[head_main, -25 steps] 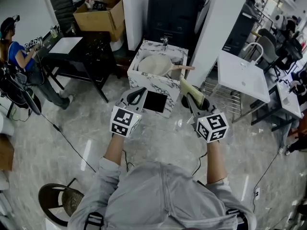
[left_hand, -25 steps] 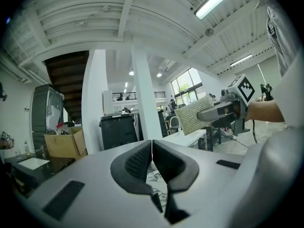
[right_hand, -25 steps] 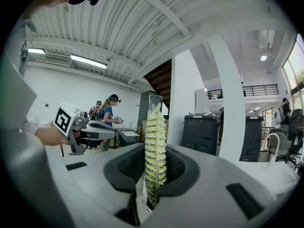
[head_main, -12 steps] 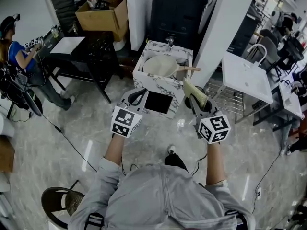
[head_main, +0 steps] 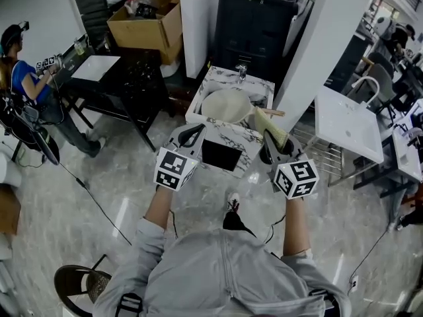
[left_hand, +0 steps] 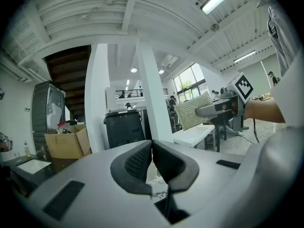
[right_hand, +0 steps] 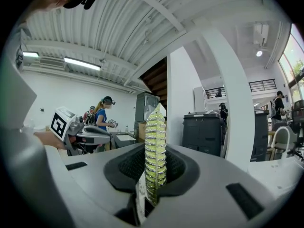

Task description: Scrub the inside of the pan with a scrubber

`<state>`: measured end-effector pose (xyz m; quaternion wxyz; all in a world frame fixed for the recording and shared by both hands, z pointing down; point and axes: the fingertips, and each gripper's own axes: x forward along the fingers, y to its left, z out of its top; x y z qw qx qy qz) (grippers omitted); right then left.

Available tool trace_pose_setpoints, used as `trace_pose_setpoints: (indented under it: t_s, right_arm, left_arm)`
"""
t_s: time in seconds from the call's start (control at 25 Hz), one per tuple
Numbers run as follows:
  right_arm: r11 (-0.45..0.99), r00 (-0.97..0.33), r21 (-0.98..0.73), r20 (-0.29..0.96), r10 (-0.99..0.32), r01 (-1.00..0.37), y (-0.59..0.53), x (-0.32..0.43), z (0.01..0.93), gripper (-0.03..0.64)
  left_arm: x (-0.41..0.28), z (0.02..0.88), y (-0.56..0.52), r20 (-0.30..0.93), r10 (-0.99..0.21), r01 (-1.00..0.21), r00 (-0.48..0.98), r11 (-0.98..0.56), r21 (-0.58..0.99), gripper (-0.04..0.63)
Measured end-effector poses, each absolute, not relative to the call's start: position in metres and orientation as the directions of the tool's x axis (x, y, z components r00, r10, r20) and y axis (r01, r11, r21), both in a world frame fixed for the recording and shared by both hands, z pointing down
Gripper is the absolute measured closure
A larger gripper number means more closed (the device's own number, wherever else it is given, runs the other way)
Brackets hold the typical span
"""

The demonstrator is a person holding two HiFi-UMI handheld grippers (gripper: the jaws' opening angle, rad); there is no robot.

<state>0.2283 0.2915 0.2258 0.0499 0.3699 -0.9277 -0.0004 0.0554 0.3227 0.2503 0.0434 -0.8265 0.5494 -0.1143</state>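
Observation:
A pale pan (head_main: pixel 227 105) with a wooden handle lies in the marble-patterned sink (head_main: pixel 200 115), ahead of me in the head view. My left gripper (head_main: pixel 192 129) hovers just short of the sink's near left corner; its jaws are shut with nothing between them (left_hand: pixel 152 148). My right gripper (head_main: pixel 269 139) is held at the sink's near right corner, shut on a yellow-green scrubber (head_main: pixel 269 127) that stands edge-on between the jaws (right_hand: pixel 156 151). The left gripper view shows the scrubber (left_hand: pixel 192 111) sticking out past the right gripper. Both grippers are above the floor, apart from the pan.
A black bin (head_main: pixel 255 20) stands behind the sink, beside a white pillar (head_main: pixel 325 38). A cardboard box (head_main: pixel 149 17) and a black table (head_main: pixel 112 71) are at the left, where a person (head_main: pixel 26 78) sits. A white table (head_main: pixel 347 125) and wire rack (head_main: pixel 312 145) are at the right.
The sink and pan have come closer to both grippers as the person steps forward. The grippers keep their pose, the scrubber still held in the right one.

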Motion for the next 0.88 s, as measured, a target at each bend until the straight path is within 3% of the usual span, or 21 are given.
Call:
trace_pose_setpoints:
  t_s: [0.88]
  right_arm:
    - [0.778, -0.774, 0.045, 0.087, -0.628, -0.626, 0.009, 0.233, 0.213, 0.531]
  left_arm:
    - [0.064, 0.234, 0.056, 0.132, -0.951, -0.932, 0.280, -0.302, -0.200, 0.571]
